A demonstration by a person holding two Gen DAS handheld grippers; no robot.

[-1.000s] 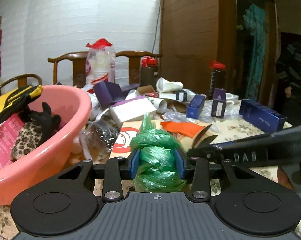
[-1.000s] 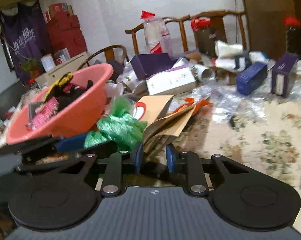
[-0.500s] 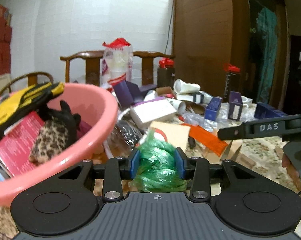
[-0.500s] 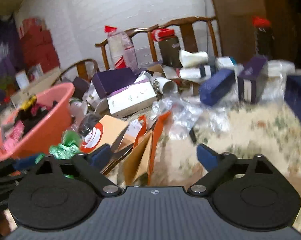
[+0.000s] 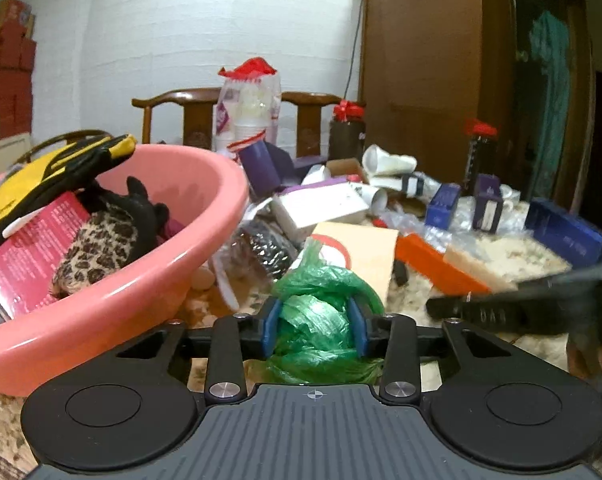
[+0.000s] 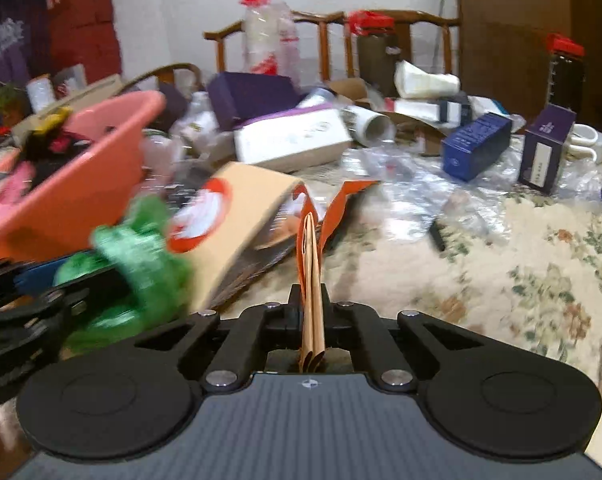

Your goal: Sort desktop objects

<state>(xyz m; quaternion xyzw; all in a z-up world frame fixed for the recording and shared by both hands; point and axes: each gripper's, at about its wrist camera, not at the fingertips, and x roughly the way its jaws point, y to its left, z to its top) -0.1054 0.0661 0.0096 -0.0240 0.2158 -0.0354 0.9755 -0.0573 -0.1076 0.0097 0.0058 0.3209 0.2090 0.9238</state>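
Note:
My left gripper is shut on a crumpled green plastic bag, and its jaws are closing tighter on it. It hovers just right of the pink basin, which holds a yellow-black glove, a leopard-print item and a red booklet. My right gripper is shut on the folded orange-lined edge of a brown paper bag with a red-and-white logo. That bag lies on the floral tablecloth. In the right wrist view the green bag shows blurred at the left, below the basin.
Behind the paper bag lie a white box, purple boxes, blue boxes, paper cups, clear plastic wrap and dark jars. Wooden chairs and a cabinet stand at the back.
My right gripper opened wide, moved in and shut on the paper bag's folded edge. My left gripper carried the green bag closer to the pink basin.

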